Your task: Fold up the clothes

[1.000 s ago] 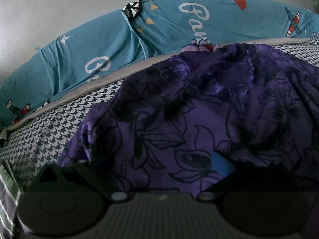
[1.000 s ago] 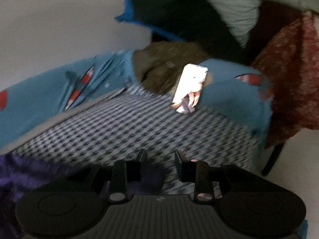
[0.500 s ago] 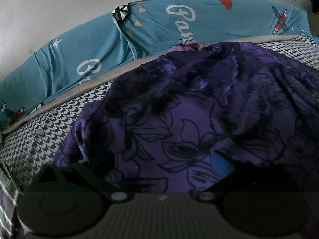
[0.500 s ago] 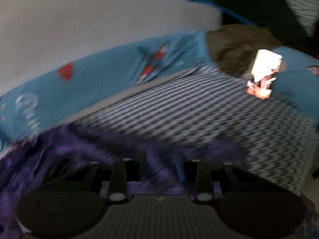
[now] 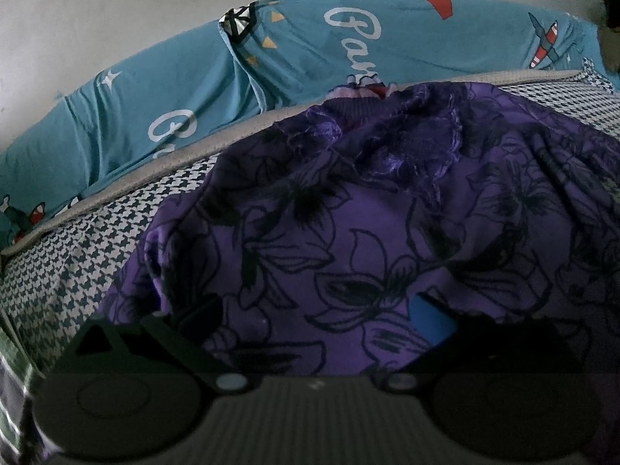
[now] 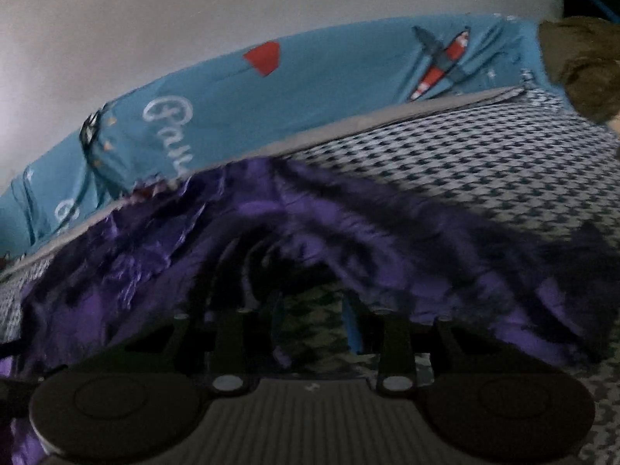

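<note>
A purple garment (image 5: 348, 240) with a black flower print lies crumpled on the houndstooth bed cover (image 5: 77, 255). My left gripper (image 5: 310, 310) is open, its fingers spread wide. The cloth lies over and between its fingertips, and only the blue pad (image 5: 430, 319) of the right one shows. In the right wrist view the same purple garment (image 6: 348, 232) arches over my right gripper (image 6: 316, 323). That gripper stands open at the cloth's near edge, with checked cover showing in the gap between its fingers.
A teal sheet (image 5: 193, 89) printed with white script and small planes runs along the wall behind the bed. A brown bundle (image 6: 581, 62) sits at the far right end. Striped fabric (image 5: 11, 379) shows at the lower left.
My right gripper has swung left, away from the pile at the bed's end, and now sits at the purple garment's edge. The left gripper has barely moved.
</note>
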